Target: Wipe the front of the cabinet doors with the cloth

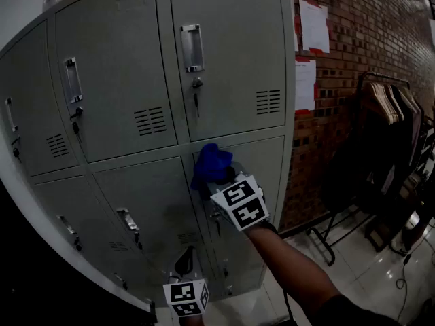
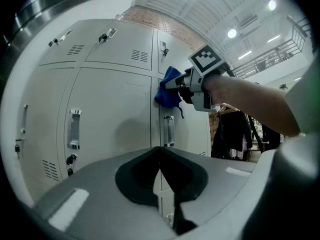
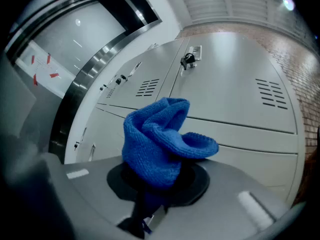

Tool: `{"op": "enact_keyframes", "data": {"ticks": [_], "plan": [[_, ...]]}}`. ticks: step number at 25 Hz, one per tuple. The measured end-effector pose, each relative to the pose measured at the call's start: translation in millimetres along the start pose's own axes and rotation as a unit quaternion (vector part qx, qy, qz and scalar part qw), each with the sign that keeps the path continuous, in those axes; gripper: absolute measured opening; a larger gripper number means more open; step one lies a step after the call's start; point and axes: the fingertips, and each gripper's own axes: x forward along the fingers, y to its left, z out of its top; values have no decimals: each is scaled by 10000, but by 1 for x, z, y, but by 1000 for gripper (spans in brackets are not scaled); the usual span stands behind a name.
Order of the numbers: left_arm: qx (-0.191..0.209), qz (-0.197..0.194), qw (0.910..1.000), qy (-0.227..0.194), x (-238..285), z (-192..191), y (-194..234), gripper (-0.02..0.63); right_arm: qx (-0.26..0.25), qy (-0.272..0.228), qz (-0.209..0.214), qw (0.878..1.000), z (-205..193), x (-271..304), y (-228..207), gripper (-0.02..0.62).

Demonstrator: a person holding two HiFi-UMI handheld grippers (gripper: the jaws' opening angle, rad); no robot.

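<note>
Protruding from the right gripper (image 3: pixel 150 200), blue cloth (image 3: pixel 159 139).

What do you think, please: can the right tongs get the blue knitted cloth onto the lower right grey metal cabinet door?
Probably yes: the right tongs hold the blue knitted cloth close before that grey metal cabinet door, with nothing between.

Bunched blue cloth (image 1: pixel 209 163) at the top edge of the shut grey lower-right cabinet door (image 1: pixel 272 168).
</note>
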Motion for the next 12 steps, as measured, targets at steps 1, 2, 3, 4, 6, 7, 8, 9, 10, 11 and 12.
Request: {"op": "enact_keyframes", "data": {"ticks": [1, 2, 3, 4, 6, 7, 8, 9, 10, 11, 12], "plan": [[5, -6, 10000, 18, -1, -1, -1, 14, 23, 14, -38, 10000, -2, -3, -5, 76], [11, -12, 10000, 35, -2, -3, -1, 14, 44, 27, -81, 10000, -4, -6, -10, 75], [18, -15, 10000, 49, -4, -4, -2, 14, 65, 40, -133, 9999, -6, -10, -16, 75], [25, -12, 10000, 58, -5, -4, -1, 14, 86, 53, -192, 9998, -9, -14, -23, 75], [28, 32, 10000, 61, -8, -4, 2, 14, 120, 80, -322, 9994, -13, -23, -40, 75], [23, 69, 10000, 56, -9, -4, 5, 14, 130, 92, -388, 9991, -15, -27, -50, 75], [15, 105, 9999, 54, -10, -3, 7, 14, 139, 102, -456, 9988, -17, -32, -60, 75], [4, 135, 9999, 60, -11, -4, 10, 14, 148, 110, -531, 9984, -19, -36, -70, 74], [-7, 154, 9999, 72, -12, -5, 12, 14, 156, 120, -614, 9979, -22, -41, -80, 74], [-21, 159, 9998, 88, -12, -6, 14, 14, 164, 137, -699, 9973, -24, -46, -91, 74], [-41, 150, 9998, 106, -12, -8, 14, 14, 172, 158, -775, 9967, -26, -51, -100, 74]]}}
